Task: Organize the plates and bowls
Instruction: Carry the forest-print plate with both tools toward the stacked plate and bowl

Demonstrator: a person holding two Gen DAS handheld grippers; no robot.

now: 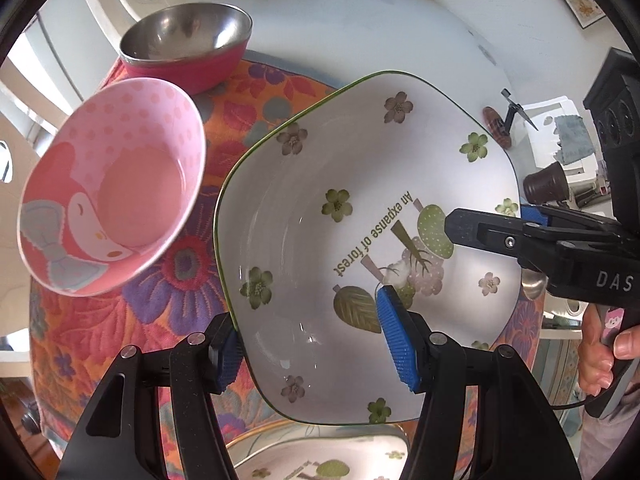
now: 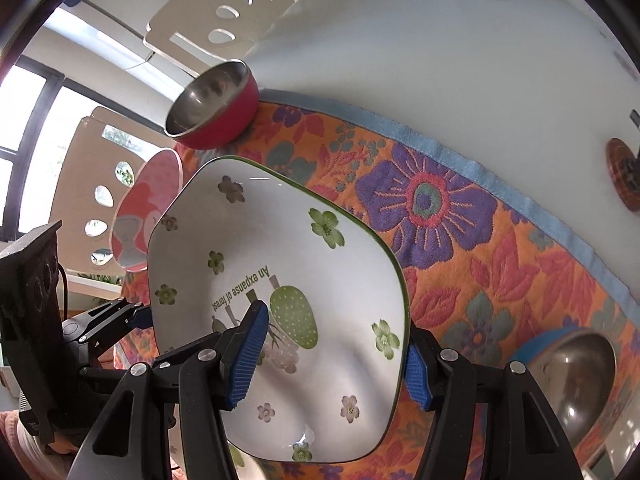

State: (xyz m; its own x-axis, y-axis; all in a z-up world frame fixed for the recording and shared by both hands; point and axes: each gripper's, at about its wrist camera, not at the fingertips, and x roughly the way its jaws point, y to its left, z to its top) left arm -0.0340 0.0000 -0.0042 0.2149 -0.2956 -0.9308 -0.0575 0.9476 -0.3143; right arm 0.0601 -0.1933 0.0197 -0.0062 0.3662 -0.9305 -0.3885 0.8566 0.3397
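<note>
A white, green-rimmed dish (image 1: 320,208) (image 2: 288,240) with flower prints and the words "An expanse of forest" hangs tilted above the floral cloth, carried between both grippers. My left gripper (image 1: 314,348) (image 2: 132,316) straddles its left rim, one blue pad under the edge and one inside. On the opposite rim my right gripper (image 2: 332,364) (image 1: 488,220) clamps the same way. A second dish (image 1: 320,460) of the same pattern lies below it. A pink cartoon bowl (image 1: 112,188) (image 2: 148,208) stands to the left, a red-sided steel bowl (image 1: 188,44) (image 2: 216,104) behind.
An orange and purple floral cloth (image 1: 180,272) (image 2: 440,208) covers the near part of a white table (image 2: 440,60). A blue-sided steel bowl (image 2: 568,372) sits at the right. A round coaster (image 2: 624,176) lies beyond the cloth. White chairs (image 2: 224,20) stand behind. A person's hand (image 1: 600,356) grips the right handle.
</note>
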